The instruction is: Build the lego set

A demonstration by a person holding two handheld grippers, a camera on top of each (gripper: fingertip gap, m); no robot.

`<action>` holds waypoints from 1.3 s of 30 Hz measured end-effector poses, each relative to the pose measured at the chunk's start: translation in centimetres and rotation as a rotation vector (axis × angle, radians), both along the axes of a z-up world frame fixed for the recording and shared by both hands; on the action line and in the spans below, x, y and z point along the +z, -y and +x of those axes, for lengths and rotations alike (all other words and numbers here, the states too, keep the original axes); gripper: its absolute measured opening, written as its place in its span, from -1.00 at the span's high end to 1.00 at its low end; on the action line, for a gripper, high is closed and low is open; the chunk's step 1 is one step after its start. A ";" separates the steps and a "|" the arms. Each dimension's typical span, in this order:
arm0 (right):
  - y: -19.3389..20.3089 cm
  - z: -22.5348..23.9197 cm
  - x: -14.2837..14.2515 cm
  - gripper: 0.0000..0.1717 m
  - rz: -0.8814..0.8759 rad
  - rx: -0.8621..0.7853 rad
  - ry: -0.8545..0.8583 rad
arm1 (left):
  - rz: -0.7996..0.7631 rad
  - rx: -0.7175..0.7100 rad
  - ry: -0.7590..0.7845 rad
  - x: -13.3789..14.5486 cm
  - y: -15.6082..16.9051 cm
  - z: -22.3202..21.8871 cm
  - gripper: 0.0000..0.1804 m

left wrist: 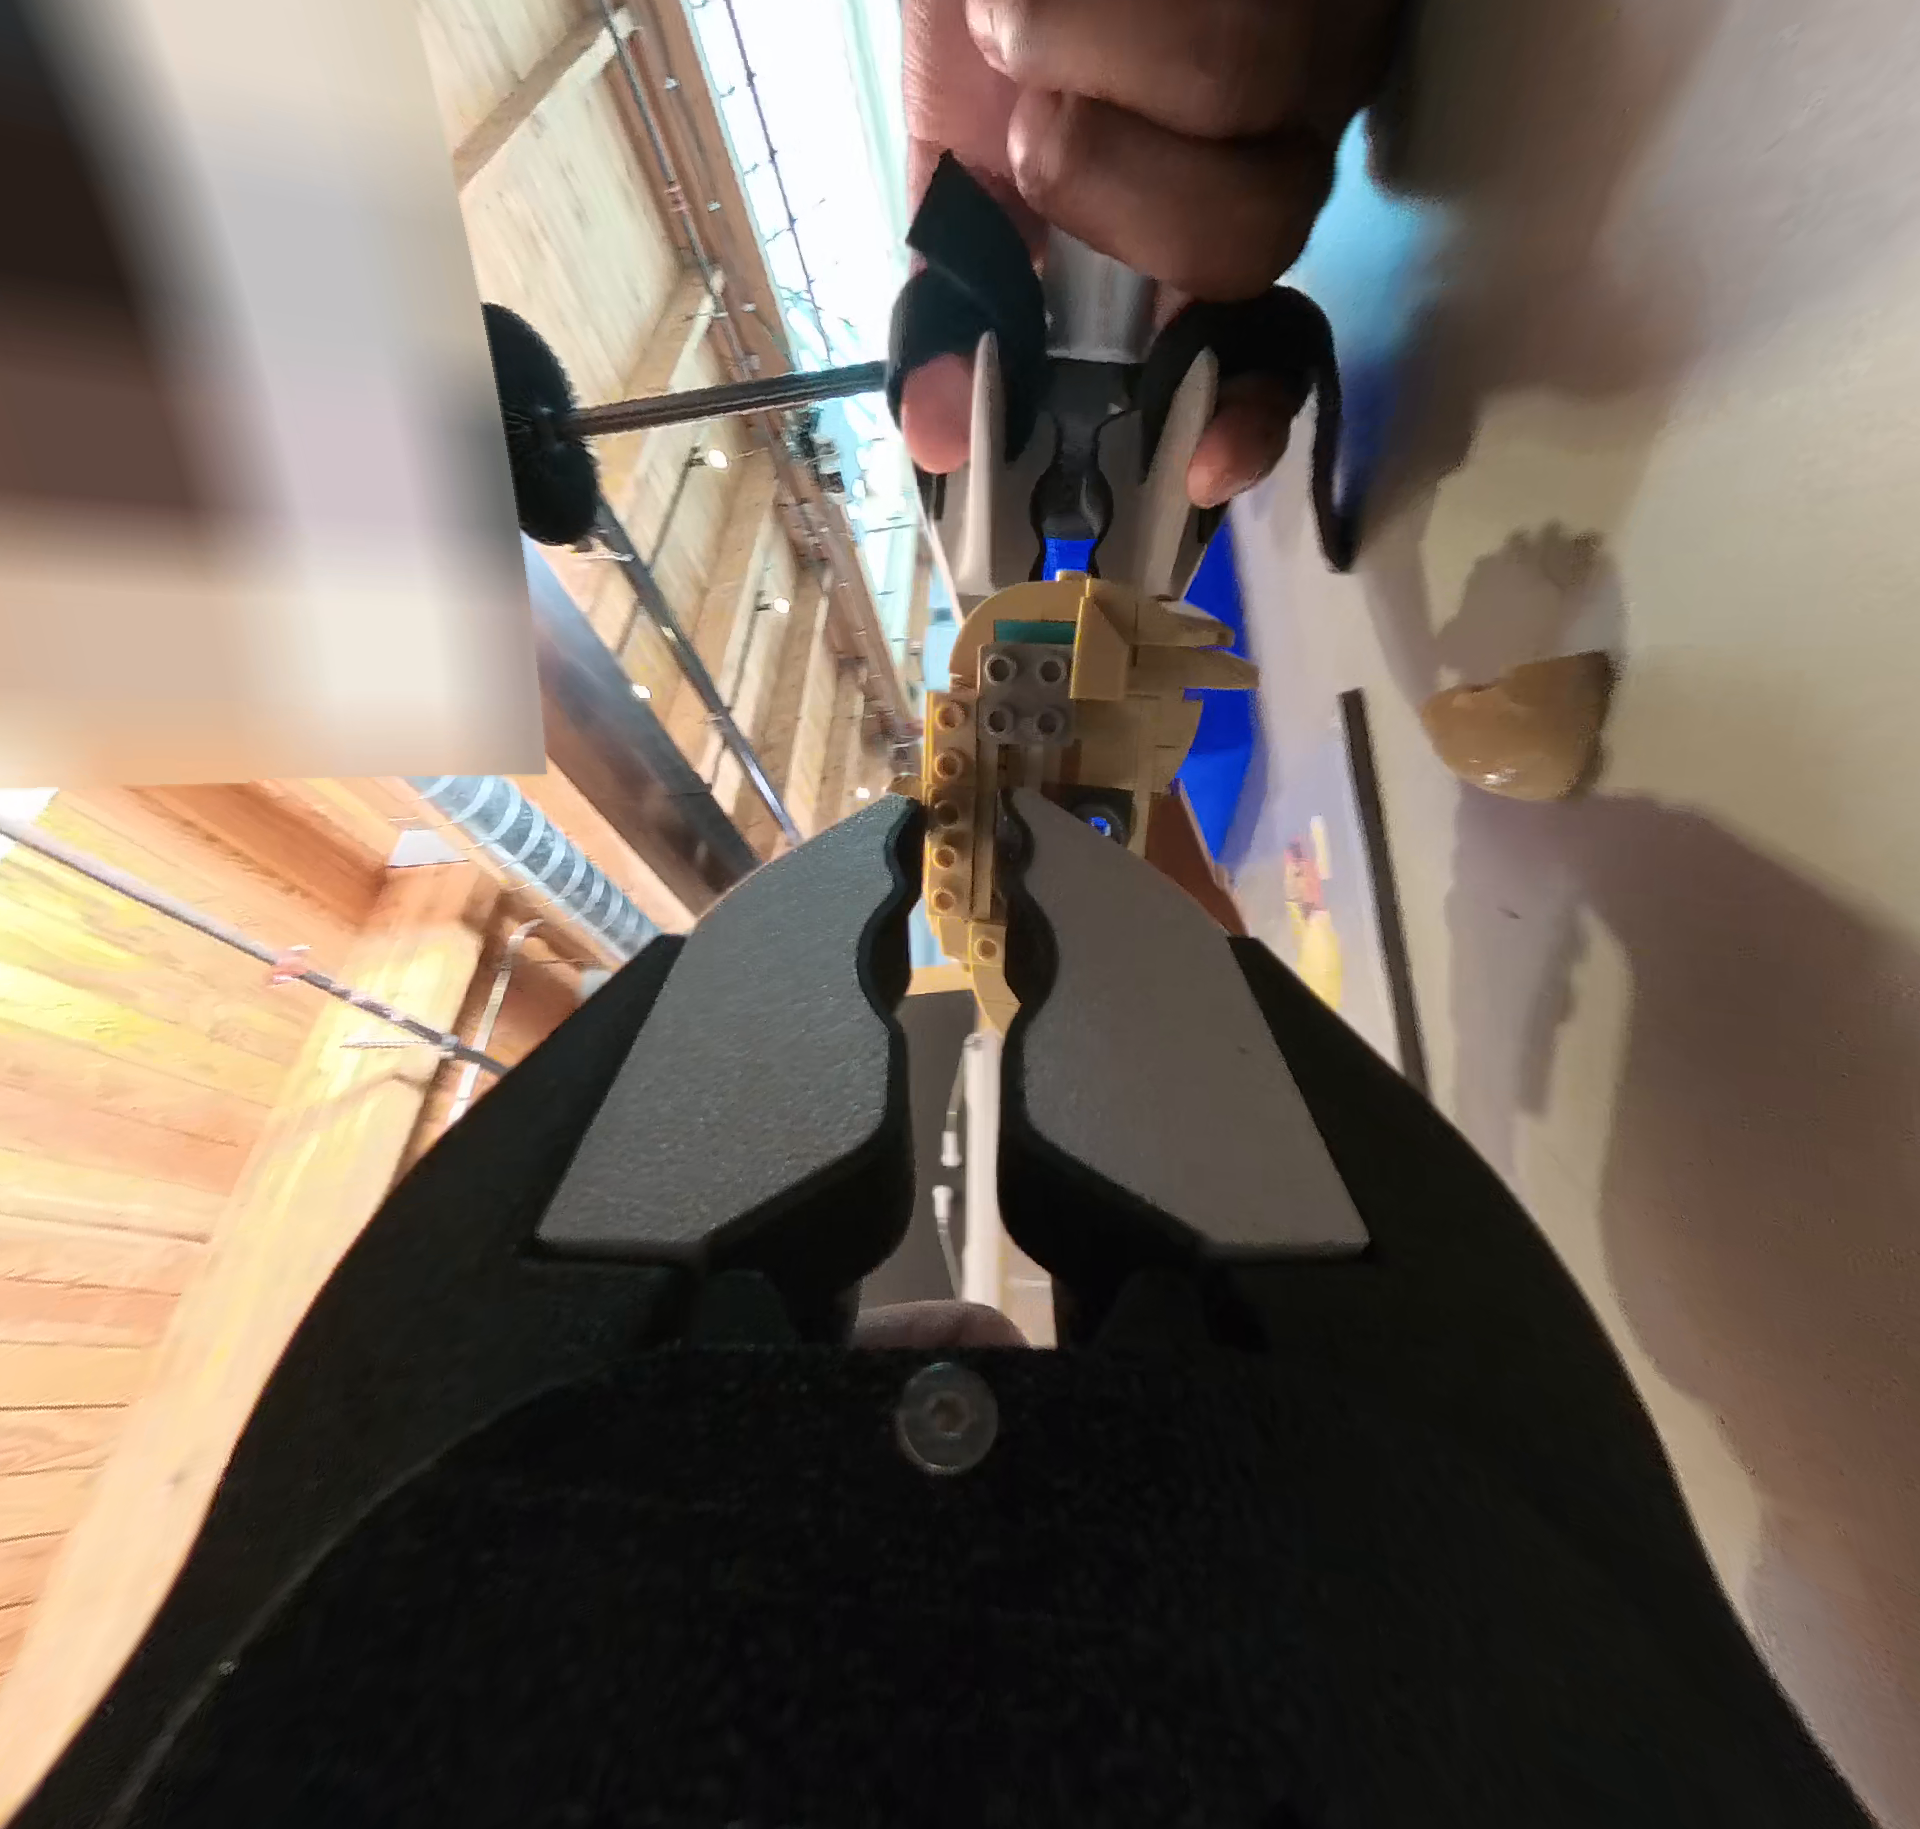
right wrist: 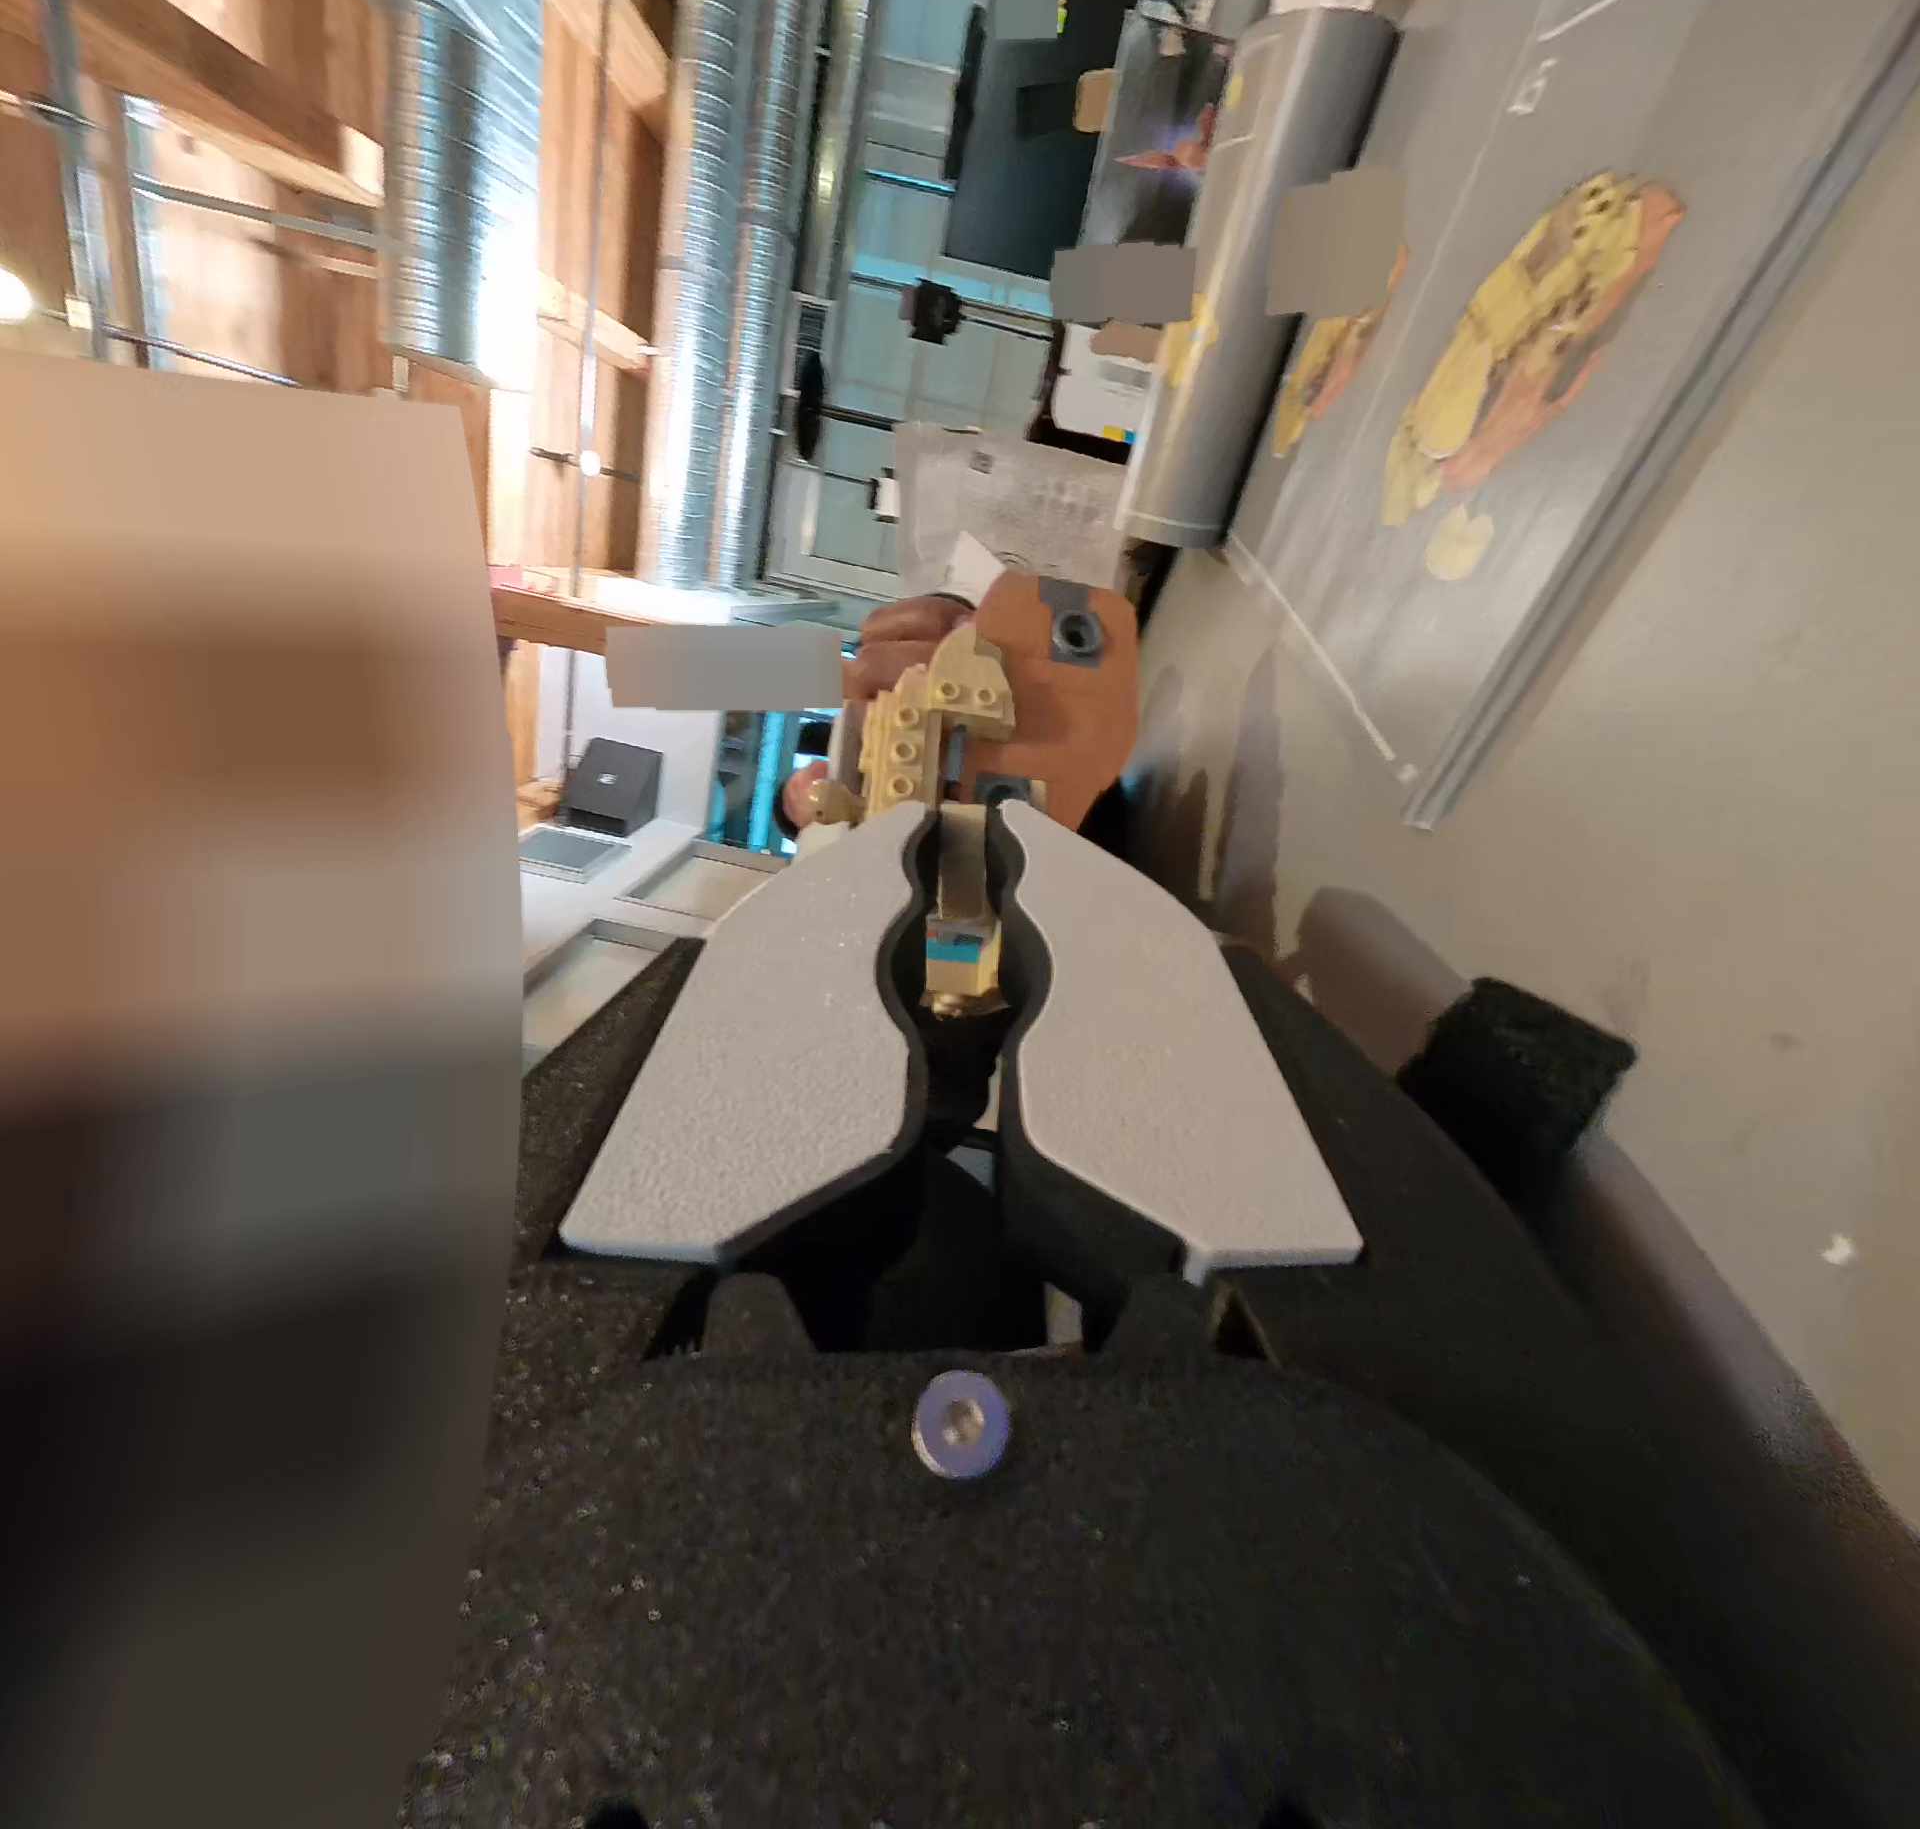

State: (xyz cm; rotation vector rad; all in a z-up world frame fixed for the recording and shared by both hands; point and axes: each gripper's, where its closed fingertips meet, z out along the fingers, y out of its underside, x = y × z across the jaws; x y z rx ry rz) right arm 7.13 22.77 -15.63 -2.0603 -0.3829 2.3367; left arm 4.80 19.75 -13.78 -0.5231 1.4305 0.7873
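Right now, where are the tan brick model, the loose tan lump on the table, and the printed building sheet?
tan brick model (left wrist: 1023, 709): left wrist view, on its grey studded plate.
tan lump (left wrist: 1517, 730): left wrist view, on its rounded body.
building sheet (right wrist: 1538, 356): right wrist view, on the printed yellow drawing.

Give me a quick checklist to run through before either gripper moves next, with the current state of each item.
1. Left gripper fingers closed on the tan brick model: ok, both fingers touch it.
2. Right gripper fingers closed on the same model's narrow end: ok.
3. Model off the tabletop: ok, held up between the two grippers.
4. Model's bricks firmly joined: cannot tell.
5. Loose tan piece on the tabletop away from both grippers: ok.
6. Instruction booklet lying beside the work, not under the fingers: ok.
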 end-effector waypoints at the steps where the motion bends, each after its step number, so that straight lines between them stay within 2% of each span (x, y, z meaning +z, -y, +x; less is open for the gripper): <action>1: -0.1 0.1 -0.4 0.91 0.014 -0.004 0.035 | -0.016 0.004 0.001 -0.2 -0.1 -0.1 0.87; 4: -0.4 0.4 -1.7 0.91 0.047 -0.010 0.139 | -0.045 0.017 0.012 -0.3 -0.4 -0.7 0.87; 9: 1.2 0.4 -3.4 0.91 0.120 0.091 0.276 | -0.098 0.043 0.019 -0.9 -0.5 -1.3 0.87; 19: 2.0 0.0 -4.2 0.89 0.274 0.090 0.369 | -0.136 0.034 0.034 -1.3 0.2 -1.0 0.87; 26: 1.3 0.3 -2.7 0.59 0.234 -0.001 0.282 | -0.108 0.051 0.075 -0.4 0.5 -1.1 0.87; 32: 2.2 0.7 0.8 0.49 0.075 -0.069 0.028 | -0.041 0.109 0.110 0.8 0.0 -1.8 0.87; 39: 3.8 -0.7 1.5 0.23 0.035 -0.055 -0.040 | 0.045 0.144 0.106 1.7 0.1 -1.6 0.87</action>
